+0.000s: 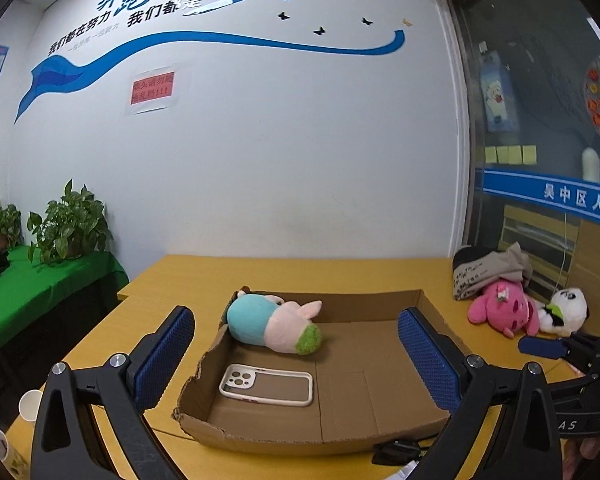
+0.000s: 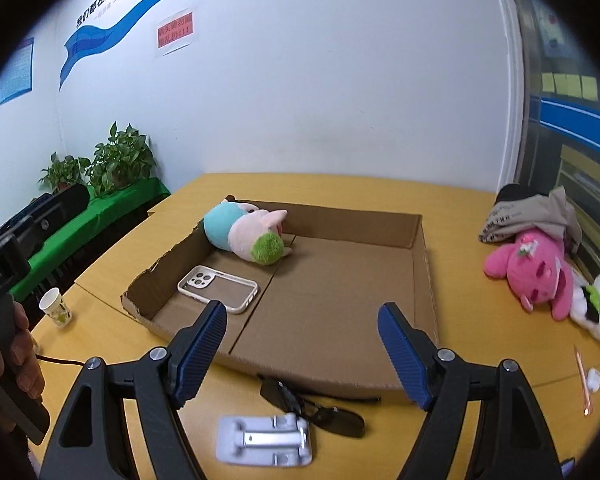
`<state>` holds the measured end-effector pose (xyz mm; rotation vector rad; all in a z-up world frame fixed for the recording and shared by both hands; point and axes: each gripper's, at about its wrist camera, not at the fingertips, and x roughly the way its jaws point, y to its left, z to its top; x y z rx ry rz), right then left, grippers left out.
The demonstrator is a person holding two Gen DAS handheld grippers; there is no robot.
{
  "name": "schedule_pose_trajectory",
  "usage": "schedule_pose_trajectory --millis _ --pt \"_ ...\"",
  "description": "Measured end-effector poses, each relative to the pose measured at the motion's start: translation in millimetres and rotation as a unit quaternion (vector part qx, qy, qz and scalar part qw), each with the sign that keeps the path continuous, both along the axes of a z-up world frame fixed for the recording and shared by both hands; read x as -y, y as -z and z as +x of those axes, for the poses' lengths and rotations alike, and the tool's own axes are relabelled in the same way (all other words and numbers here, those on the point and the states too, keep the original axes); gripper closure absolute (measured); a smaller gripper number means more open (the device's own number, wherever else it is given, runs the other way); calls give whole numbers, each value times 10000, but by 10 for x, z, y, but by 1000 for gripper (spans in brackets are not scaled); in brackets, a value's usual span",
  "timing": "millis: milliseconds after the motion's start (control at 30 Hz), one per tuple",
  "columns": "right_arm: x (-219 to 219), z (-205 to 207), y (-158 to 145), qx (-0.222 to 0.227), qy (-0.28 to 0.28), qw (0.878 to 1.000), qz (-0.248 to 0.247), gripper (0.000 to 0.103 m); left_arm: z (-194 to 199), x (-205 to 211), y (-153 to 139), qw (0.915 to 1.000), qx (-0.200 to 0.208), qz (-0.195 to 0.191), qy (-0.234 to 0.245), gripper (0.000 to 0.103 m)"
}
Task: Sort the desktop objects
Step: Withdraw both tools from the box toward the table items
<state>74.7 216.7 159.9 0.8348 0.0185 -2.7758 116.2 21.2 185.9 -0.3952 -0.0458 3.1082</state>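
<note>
Sorting partly done: 2 items boxed, several left on the desk.

Both the left gripper (image 1: 296,344) and right gripper (image 2: 302,350) stand spread and empty, ribbed blue pads apart. Nearest, on the yellow desk (image 2: 480,288), lie dark glasses (image 2: 328,416) and a grey plastic stand (image 2: 264,440). In the shallow cardboard box (image 2: 428,280) with its torn edge rest a glossy phone case (image 2: 218,289) and a soft blue-pink plush (image 2: 246,234). Beyond, outside it, a fuzzy pink plush (image 2: 536,270), white plush (image 2: 598,308) and crumpled cloth (image 2: 540,216) probably remain to sort.
</note>
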Motion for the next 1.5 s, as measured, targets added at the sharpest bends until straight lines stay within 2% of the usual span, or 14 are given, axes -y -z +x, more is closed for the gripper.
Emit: schedule_pose_trajectory --millis 333,467,800,867,1067,1233,1333,1433,1500 --pt "-223 220 5 -89 184 9998 -1 25 97 -278 103 9991 253 -179 300 0" --pt "-213 256 45 -99 247 9995 153 25 94 -247 178 9983 375 -33 453 0" --pt "-145 241 180 29 134 9992 379 25 77 -184 435 9967 696 91 401 0" --pt "-69 220 200 -21 197 9979 624 25 69 -149 476 9960 787 147 387 0" --pt "107 132 290 111 -11 9981 606 25 44 -69 554 9941 1033 46 325 0" --pt "186 137 332 148 -130 9974 696 25 64 20 640 9925 1069 321 508 0" --pt "156 194 381 378 -506 9969 477 25 106 34 725 9879 1326 310 739 0" --pt "61 405 500 527 -1131 9913 413 25 215 54 823 9813 1599 185 1054 0" --pt "-34 621 643 638 -1501 9851 546 25 293 66 948 9713 1979 161 1312 0"
